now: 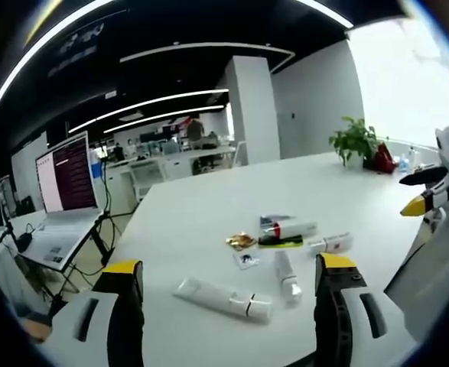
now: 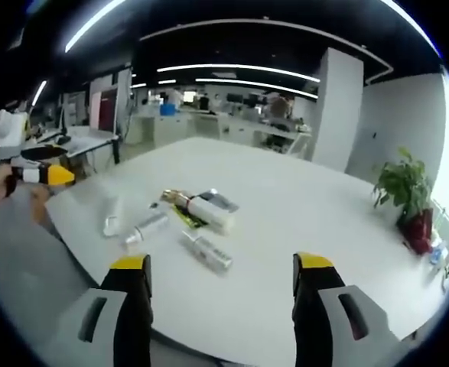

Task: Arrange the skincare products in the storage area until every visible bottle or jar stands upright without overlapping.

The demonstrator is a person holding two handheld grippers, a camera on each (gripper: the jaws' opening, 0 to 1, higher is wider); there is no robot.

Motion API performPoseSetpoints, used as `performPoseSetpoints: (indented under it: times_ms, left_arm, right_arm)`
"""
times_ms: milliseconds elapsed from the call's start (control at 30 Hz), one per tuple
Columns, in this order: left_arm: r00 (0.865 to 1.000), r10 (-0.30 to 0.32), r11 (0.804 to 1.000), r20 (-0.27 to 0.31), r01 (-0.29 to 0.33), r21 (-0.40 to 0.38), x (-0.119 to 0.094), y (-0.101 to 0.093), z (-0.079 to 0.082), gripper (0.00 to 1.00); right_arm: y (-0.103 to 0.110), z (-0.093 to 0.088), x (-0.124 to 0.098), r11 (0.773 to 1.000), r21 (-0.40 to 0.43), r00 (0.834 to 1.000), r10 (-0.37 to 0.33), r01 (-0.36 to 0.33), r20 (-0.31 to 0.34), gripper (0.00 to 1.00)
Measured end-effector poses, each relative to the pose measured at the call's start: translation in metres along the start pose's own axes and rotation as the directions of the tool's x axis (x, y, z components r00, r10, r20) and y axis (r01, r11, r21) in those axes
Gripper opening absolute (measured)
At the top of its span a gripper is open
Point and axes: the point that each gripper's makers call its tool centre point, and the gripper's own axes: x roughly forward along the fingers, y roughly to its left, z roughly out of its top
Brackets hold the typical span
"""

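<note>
**Nothing stood up yet: both tools hovering, every tube lying flat**

Opening step, by the look of it. Left tool [image 1: 229, 287] held above the near edge of the white surface [image 1: 209, 199], jaws wide apart and empty. Right tool [image 2: 219, 287] likewise spread and empty, poised over the opposite edge.

Landmark: the long white tube [image 1: 224, 298], lying on its side closest to the left tool. Just beyond it, a smaller white tube [image 1: 287, 277], also flat. Farther past that, a cluster: a white tube with a red band [image 1: 289, 229] resting over a dark flat packet [image 1: 279, 242], a gold sachet [image 1: 241, 241] to the cluster's side, and another small white tube [image 1: 330, 244] next to it. Potted plant [image 1: 354, 141] well beyond, at the far end.

Next move, as a judgement: lowering one tool onto the long white tube, closing across its body near the cap, then tipping it upright on a bare patch clear of the cluster. Overlapping pair in the cluster probably needing separating before standing
</note>
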Motion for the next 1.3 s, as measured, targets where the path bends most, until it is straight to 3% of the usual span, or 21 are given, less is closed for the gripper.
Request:
performPoseSetpoints:
  times_ms: [200,367,667,1300]
  left_arm:
    - [1.000,-0.005,1.000,-0.008,0.005,0.005,0.000,-0.002,0.000,0.87]
    - [1.000,-0.006,1.000,-0.011,0.006,0.008,0.000,-0.003,0.000,0.88]
    - [1.000,-0.004,1.000,-0.007,0.004,0.007,0.002,0.002,-0.002,0.86]
    - [0.999,0.001,1.000,-0.034,0.000,0.026,0.004,0.002,-0.008,0.84]
  right_arm:
    - [-0.002,0.001,0.006,1.000,0.009,1.000,0.015,-0.015,-0.018,0.77]
    - [-0.003,0.012,0.015,1.000,0.006,1.000,0.024,-0.023,-0.006,0.77]
    - [0.002,0.022,0.034,0.993,-0.094,0.996,0.073,-0.077,-0.045,0.75]
    - [-0.021,0.027,0.087,0.971,-0.188,0.986,0.126,-0.146,-0.113,0.72]
